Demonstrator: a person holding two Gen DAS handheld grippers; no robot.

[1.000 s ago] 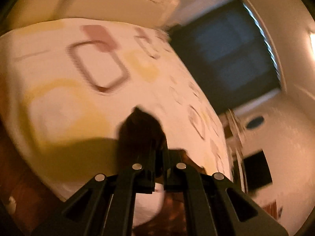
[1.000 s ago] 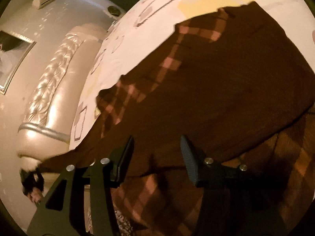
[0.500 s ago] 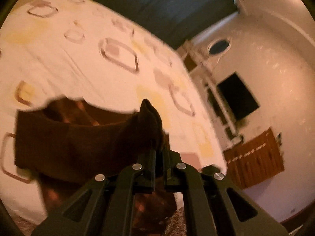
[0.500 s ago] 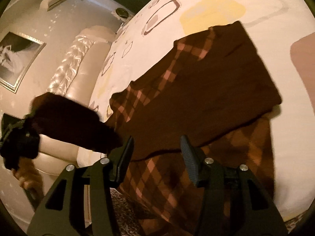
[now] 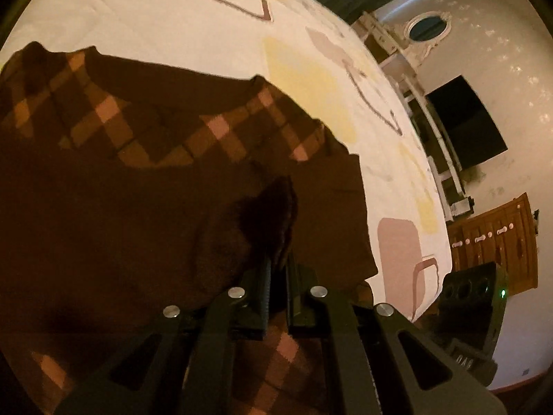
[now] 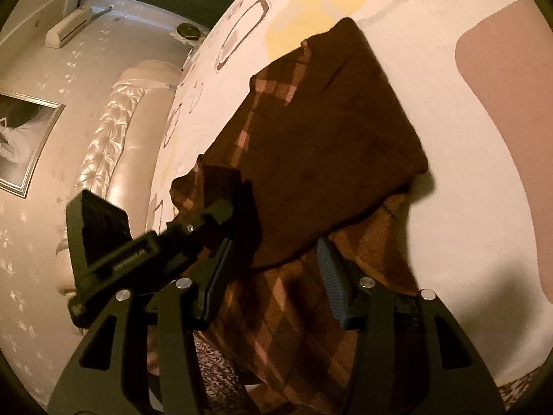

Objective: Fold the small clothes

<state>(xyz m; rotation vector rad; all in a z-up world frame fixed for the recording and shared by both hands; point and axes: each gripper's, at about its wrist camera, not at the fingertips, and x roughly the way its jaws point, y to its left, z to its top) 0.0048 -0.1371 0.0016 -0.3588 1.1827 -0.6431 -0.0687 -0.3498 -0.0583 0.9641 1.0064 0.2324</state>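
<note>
The brown checked sweater (image 6: pixel 331 159) lies on the bed (image 6: pixel 466 180) near its edge, one sleeve (image 5: pixel 266 214) already folded across it. The left gripper (image 5: pixel 276 276) has just been opening a little — sleeve cloth between its fingers. The right gripper (image 6: pixel 273 276) hangs open, empty. More folds are left, I think.

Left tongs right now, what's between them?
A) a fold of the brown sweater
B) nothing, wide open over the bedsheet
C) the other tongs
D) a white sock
A: in the left wrist view the left tongs sit nearly shut, jaws just easing apart, with a dark fold of the sweater still pinched between them, over the bedsheet.
</note>
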